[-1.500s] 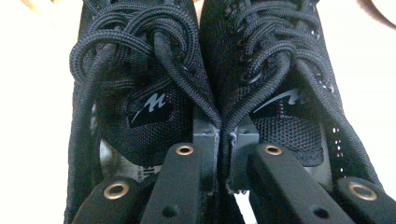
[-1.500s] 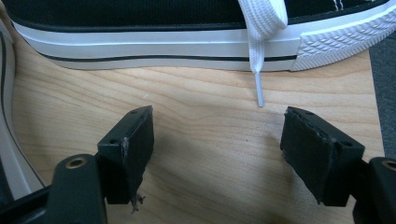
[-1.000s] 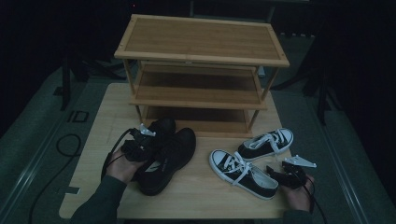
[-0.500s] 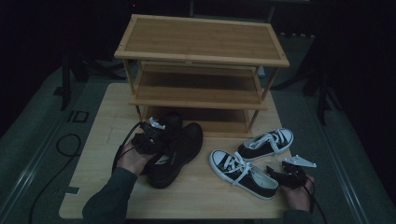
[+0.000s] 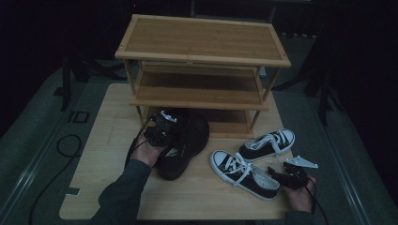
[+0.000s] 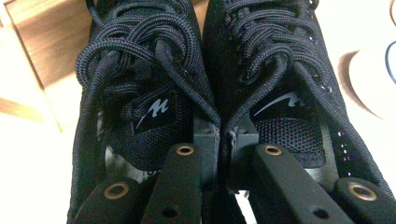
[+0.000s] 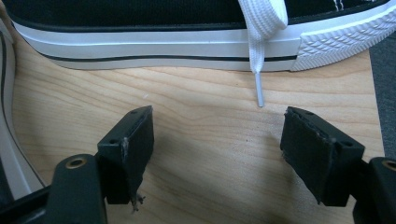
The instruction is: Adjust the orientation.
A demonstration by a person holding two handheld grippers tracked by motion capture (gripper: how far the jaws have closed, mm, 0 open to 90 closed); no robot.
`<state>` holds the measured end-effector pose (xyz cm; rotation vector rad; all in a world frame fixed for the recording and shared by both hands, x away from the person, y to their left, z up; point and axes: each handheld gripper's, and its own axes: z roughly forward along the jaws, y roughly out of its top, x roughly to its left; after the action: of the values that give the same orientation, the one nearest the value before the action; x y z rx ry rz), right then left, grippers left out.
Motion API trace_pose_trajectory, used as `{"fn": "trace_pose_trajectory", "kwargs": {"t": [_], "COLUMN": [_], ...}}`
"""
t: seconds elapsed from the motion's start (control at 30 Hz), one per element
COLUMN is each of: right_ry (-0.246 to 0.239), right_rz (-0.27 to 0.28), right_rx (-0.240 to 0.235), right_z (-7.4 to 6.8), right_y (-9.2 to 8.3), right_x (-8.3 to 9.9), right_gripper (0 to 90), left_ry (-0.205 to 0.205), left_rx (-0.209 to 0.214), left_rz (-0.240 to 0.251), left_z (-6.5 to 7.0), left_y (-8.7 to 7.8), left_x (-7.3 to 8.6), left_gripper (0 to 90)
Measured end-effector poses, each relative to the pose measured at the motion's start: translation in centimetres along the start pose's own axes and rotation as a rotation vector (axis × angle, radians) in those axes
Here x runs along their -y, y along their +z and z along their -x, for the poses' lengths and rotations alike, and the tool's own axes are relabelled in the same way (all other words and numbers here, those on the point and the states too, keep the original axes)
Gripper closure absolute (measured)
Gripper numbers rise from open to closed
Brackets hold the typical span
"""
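The left gripper [image 5: 162, 129] has its jaws clamped on the inner collars of a pair of black sneakers [image 6: 205, 84], pinching the two shoes side by side; in the left gripper view one jaw sits inside each shoe's opening. The pair lies on the counter [image 5: 112, 140] with its toes just under the front edge of the bottom shelf of a wooden shoe rack [image 5: 202, 42].

The right gripper [image 7: 217, 140] rests low over bare wood near the counter's right front corner, jaws wide apart with nothing between them. Just beyond them lies a black canvas sneaker [image 7: 154, 28] with a white sole, its white lace tip touching the counter. Its partner [image 5: 267, 143] lies near it, further back.

The counter is pale wood with rounded corners. Its left half and front strip are bare. Around it is dark grey floor, and the room behind is black.
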<state>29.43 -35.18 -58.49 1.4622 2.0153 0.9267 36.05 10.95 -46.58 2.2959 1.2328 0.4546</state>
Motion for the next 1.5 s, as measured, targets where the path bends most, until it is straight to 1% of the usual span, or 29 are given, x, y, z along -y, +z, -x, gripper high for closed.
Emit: {"fn": "trace_pose_trajectory", "kwargs": {"t": [0.07, 0.1, 0.13, 0.17, 0.37, 0.4, 0.57, 0.67, 0.77, 0.8, 0.9, 1.03, 1.13, 1.2, 1.27, 1.33, 1.43, 1.47, 1.5], "right_ry": [0.000, 0.000, 0.000, 0.000, 0.000, 0.000, 0.000, -0.001, -0.001, -0.001, -0.001, -0.002, -0.002, -0.002, -0.002, -0.002, -0.002, -0.002, -0.002], "right_rz": [0.000, 0.000, 0.000, 0.000, 0.000, 0.000, 0.000, 0.000, 0.000, 0.000, 0.000, 0.001, 0.001, 0.001, 0.001, 0.001, 0.001, 0.001, 0.001], "right_rx": [0.000, 0.000, 0.000, 0.000, 0.000, 0.000, 0.000, -0.001, -0.001, -0.001, -0.001, -0.002, -0.002, -0.001, -0.001, -0.001, -0.001, -0.002, -0.002], "right_z": [0.0, 0.0, 0.0, 0.0, 0.0, 0.0, 0.0, 0.0, 0.0, 0.0, 0.0, 0.0, 0.0, 0.0, 0.0, 0.0, 0.0, 0.0, 0.0], "right_y": [0.0, 0.0, 0.0, 0.0, 0.0, 0.0, 0.0, 0.0, 0.0, 0.0, 0.0, 0.0, 0.0, 0.0, 0.0, 0.0, 0.0, 0.0, 0.0], "right_x": [0.0, 0.0, 0.0, 0.0, 0.0, 0.0, 0.0, 0.0, 0.0, 0.0, 0.0, 0.0, 0.0, 0.0, 0.0, 0.0, 0.0, 0.0, 0.0], "right_gripper": [25.6, 25.6, 25.6, 25.6, 25.6, 25.6, 25.6, 25.6, 25.6, 25.6, 25.6, 25.6, 25.6, 25.6, 25.6, 25.6, 25.6, 25.6, 25.6], "left_ry": [-0.008, -0.004, -0.012, -0.012, -0.040, -0.047, -0.055, -0.074, -0.083, -0.095, -0.104, -0.130, -0.127, -0.147, -0.153, -0.151, -0.160, -0.146, -0.146], "left_rx": [-0.006, -0.007, -0.011, -0.011, -0.026, -0.035, -0.051, -0.070, -0.090, -0.101, -0.109, -0.135, -0.154, -0.155, -0.159, -0.169, -0.173, -0.176, -0.176], "left_rz": [0.003, 0.002, 0.003, 0.003, 0.009, 0.008, 0.012, 0.018, 0.022, 0.023, 0.028, 0.034, 0.040, 0.046, 0.045, 0.044, 0.040, 0.035, 0.035], "left_z": [0.1, 0.1, 0.3, 0.3, 0.4, 0.5, 0.6, 0.8, 1.0, 1.0, 1.0, 1.0, 1.2, 1.2, 1.2, 1.4, 1.4, 1.5, 1.5], "left_y": [0.4, 0.5, 0.9, 0.9, 2.0, 2.4, 3.1, 3.5, 3.9, 4.2, 4.4, 4.9, 5.2, 5.3, 5.3, 5.4, 5.5, 5.6, 5.6], "left_x": [-0.4, -0.5, -0.9, -0.9, -2.1, -2.5, -3.2, -3.7, -4.1, -4.3, -4.5, -4.8, -5.0, -5.1, -5.1, -5.2, -5.4, -5.5, -5.5], "left_gripper": [85.3, 85.3, 85.2, 85.2, 85.2, 85.2, 85.2, 85.2, 85.1, 85.1, 85.1, 85.1, 85.0, 85.0, 85.0, 85.0, 84.9, 84.6, 84.3]}}
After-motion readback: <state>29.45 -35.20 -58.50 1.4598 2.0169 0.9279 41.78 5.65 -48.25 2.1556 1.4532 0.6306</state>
